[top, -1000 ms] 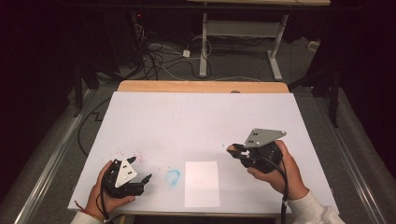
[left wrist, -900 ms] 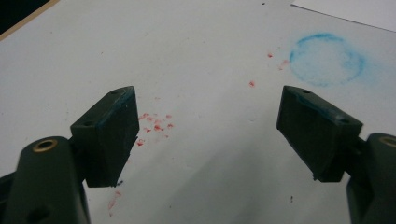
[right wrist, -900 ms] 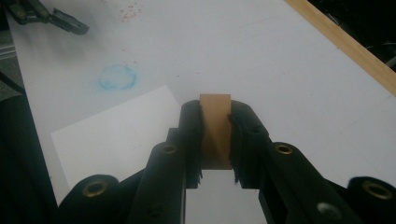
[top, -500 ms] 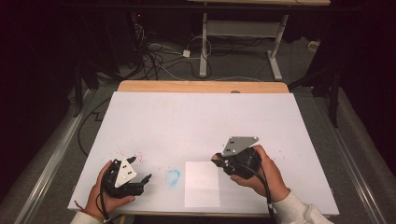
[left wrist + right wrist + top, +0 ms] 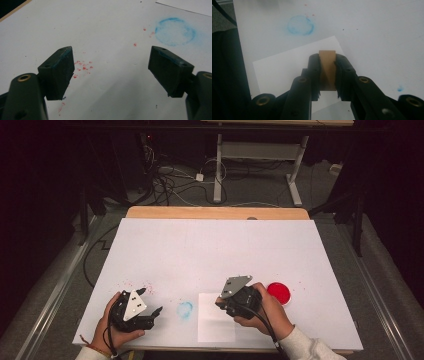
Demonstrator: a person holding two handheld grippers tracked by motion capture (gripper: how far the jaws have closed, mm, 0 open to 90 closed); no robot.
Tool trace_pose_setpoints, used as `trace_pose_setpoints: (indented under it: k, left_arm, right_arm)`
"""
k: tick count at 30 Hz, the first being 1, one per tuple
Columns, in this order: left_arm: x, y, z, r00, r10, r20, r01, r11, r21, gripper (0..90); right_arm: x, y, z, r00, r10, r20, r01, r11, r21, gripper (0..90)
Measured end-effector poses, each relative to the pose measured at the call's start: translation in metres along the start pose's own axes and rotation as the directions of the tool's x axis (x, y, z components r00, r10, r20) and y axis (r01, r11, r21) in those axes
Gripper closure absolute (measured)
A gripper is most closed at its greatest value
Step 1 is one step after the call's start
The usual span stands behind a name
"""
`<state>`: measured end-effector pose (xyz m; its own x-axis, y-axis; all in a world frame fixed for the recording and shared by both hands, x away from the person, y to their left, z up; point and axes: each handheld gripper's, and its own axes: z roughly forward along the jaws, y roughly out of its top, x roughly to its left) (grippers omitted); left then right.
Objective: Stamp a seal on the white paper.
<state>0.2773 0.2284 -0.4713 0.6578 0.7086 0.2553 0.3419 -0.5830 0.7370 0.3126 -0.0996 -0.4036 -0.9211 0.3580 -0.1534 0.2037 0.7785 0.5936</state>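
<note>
The wooden block (image 5: 327, 70) is mostly buried between the right gripper (image 5: 327, 75) jaws, so its bottom end is anyone's guess.

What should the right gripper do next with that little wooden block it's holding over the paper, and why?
Probably lower it straight down. The right gripper is clamped on the wooden block, poised above the white sheet of paper. A red ink pad lies beside that hand, so pressing the block onto the sheet looks like the likely next move.
</note>
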Motion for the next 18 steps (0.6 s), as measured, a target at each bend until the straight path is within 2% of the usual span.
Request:
trace_pose_setpoints:
  k: [8, 17, 18]
  left_arm:
    - [0.000, 0.000, 0.000, 1.0000, 0.003, -0.001, -0.003, 1.0000, 0.003, 20.6]
    - [0.000, 0.000, 0.000, 1.0000, 0.002, -0.001, -0.002, 1.0000, -0.001, 20.6]
    - [0.000, 0.000, 0.000, 1.0000, 0.002, 0.000, -0.002, 1.0000, -0.001, 20.6]
  right_arm:
    - [0.007, -0.003, 0.024, 0.9995, -0.013, -0.030, 0.015, 0.998, 0.058, 76.3]
    - [0.013, -0.008, 0.044, 0.9981, -0.026, -0.057, 0.032, 0.992, 0.121, 76.3]
    - [0.014, -0.009, 0.048, 0.9975, -0.034, -0.062, 0.042, 0.989, 0.144, 76.3]
